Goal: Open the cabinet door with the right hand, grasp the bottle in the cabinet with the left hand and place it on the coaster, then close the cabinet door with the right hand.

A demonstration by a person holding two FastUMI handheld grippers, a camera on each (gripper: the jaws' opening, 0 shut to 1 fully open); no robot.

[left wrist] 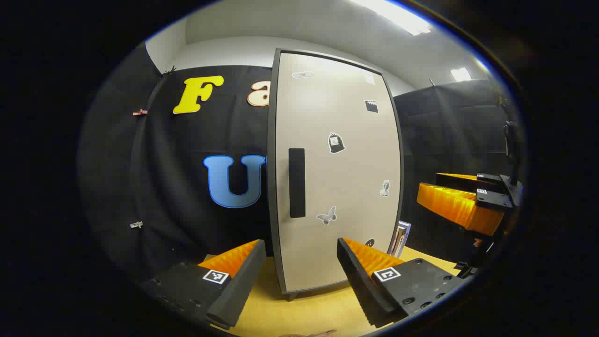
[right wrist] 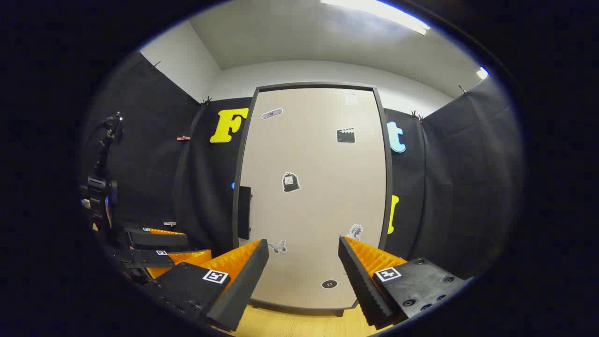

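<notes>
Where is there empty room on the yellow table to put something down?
Bare tabletop lies in front of the closed cabinet door, between the left hand-held gripper fingers. More shows right of the cabinet. It is crowded farther right, where the right hand-held gripper hovers, open.

Concealing the cabinet interior entirely behind the shut cabinet door [right wrist: 311,196]; leaving the bottle and the coaster undeterminable. Cutting off the foot of the door behind the fingers of the right gripper [right wrist: 303,276] in the right gripper view. Partly masking the butterfly sticker [right wrist: 278,246] behind one finger there. Showing the small stickers on the door [left wrist: 334,178] too tiny for reading in the left gripper view. Exposing just a narrow strip of a flat object [left wrist: 401,238] past the door's right edge, identity unclear. Cropping the other gripper [left wrist: 461,201] at the right border, its jaw state remaining uncertain from that fragment.
</notes>
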